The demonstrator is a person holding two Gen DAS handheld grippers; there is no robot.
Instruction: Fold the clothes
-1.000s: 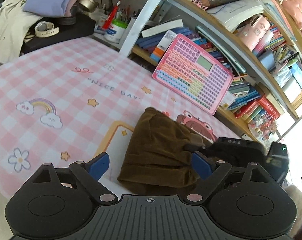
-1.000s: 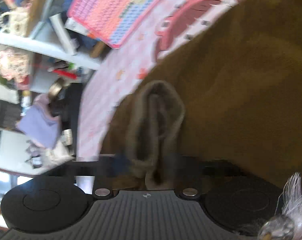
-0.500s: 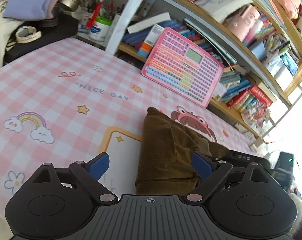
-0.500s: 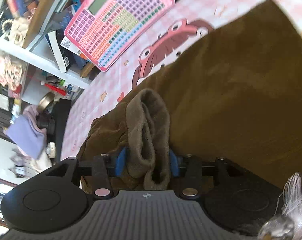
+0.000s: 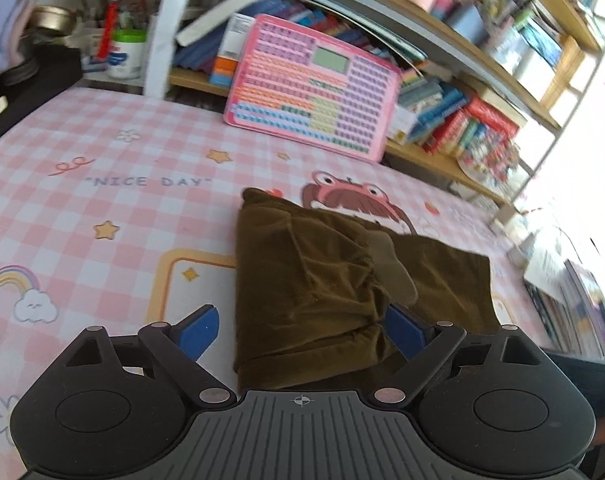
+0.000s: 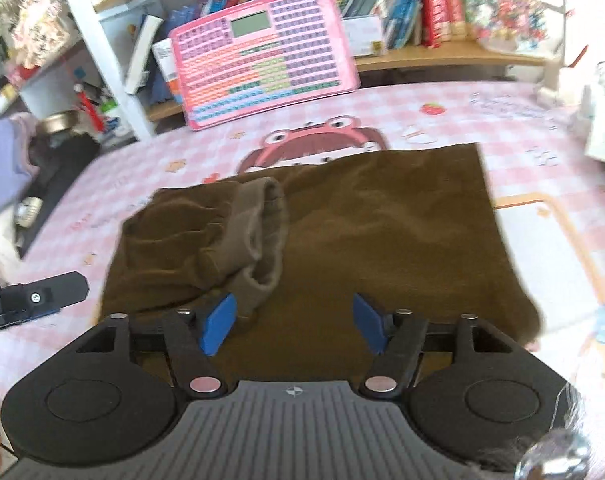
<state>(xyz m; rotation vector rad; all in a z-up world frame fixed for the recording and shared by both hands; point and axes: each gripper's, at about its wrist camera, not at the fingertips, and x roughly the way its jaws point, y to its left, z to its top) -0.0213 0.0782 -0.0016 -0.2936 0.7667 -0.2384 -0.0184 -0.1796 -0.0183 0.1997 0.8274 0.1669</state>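
The shelf [image 6: 442, 62] holds books [image 6: 386, 4], too blurred to read. The brown garment [image 6: 382, 232] lies folded on the pink cloth [image 5: 102, 200]. My right tongs [image 6: 294, 322] have just been opening, jaws apart, pressing nothing. My left tongs [image 5: 302, 330] stand wide apart; their right pad is partly hidden behind the garment.
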